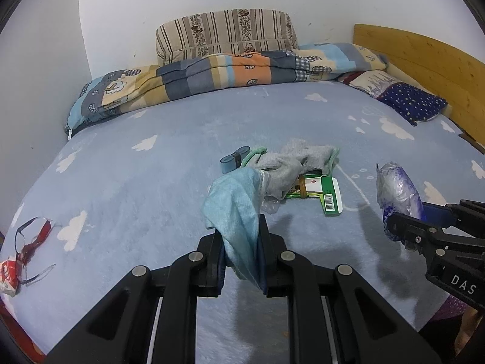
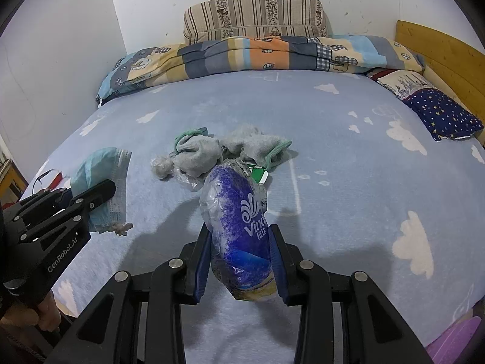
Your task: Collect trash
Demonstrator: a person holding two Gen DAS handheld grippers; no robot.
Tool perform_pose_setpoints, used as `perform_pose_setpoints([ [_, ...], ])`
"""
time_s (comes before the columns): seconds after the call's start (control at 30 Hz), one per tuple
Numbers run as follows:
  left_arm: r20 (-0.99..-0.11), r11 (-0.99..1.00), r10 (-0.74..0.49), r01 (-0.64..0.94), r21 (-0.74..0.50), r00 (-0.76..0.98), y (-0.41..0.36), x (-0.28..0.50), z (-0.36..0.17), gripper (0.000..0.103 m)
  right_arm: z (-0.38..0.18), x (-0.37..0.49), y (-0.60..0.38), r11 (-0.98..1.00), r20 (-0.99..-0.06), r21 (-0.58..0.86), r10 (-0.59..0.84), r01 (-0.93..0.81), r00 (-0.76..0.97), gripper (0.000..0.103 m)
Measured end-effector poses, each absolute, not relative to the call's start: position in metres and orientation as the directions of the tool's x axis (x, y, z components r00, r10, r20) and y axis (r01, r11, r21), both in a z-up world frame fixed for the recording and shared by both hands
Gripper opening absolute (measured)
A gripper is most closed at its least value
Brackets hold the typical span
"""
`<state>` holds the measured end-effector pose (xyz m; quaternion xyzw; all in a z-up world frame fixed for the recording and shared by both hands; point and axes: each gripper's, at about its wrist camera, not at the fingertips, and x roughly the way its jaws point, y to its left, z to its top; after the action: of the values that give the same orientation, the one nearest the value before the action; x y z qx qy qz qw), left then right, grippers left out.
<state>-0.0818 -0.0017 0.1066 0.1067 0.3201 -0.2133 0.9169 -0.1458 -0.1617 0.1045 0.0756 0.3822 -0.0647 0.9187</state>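
My left gripper [image 1: 241, 227] is shut on a light blue face mask [image 1: 233, 203], which hangs crumpled between its pads above the bed. From the right wrist view, the left gripper [image 2: 100, 195] and the mask [image 2: 103, 163] sit at the left. A crumpled blue and clear tissue wrapper [image 2: 239, 206] stands up out of my right gripper [image 2: 239, 230], which is shut on it. That wrapper [image 1: 397, 191] and right gripper [image 1: 403, 224] also show at the right of the left wrist view. Beyond both lies a pile: grey socks with green trim [image 1: 288, 163], a green and white carton [image 1: 327, 194] and clear plastic [image 1: 269, 204].
A red and white wrapper [image 1: 9, 273] with loose straps lies at the bed's left edge. The blue cloud sheet [image 1: 151, 197] covers the bed. A folded quilt [image 1: 212, 75], a striped cushion [image 1: 227, 33] and a starry pillow [image 1: 409, 100] line the far side, by a wooden headboard [image 1: 424, 60].
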Motion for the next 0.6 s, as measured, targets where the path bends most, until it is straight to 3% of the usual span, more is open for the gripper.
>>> perform_pose_setpoints([
  [0.23,-0.632,0.886,-0.324,0.46,0.058,0.704,-0.002,-0.082,0.107,0.016,0.105,-0.146,-0.16,0.98,-0.709,0.079,-0.072,0.181,0.701,0.038],
  [0.6,-0.636,0.889,-0.324,0.456,0.05,0.701,0.0,-0.082,0.106,0.016,0.113,-0.148,-0.144,0.975,-0.66,-0.108,-0.217,0.194,0.72,0.038],
])
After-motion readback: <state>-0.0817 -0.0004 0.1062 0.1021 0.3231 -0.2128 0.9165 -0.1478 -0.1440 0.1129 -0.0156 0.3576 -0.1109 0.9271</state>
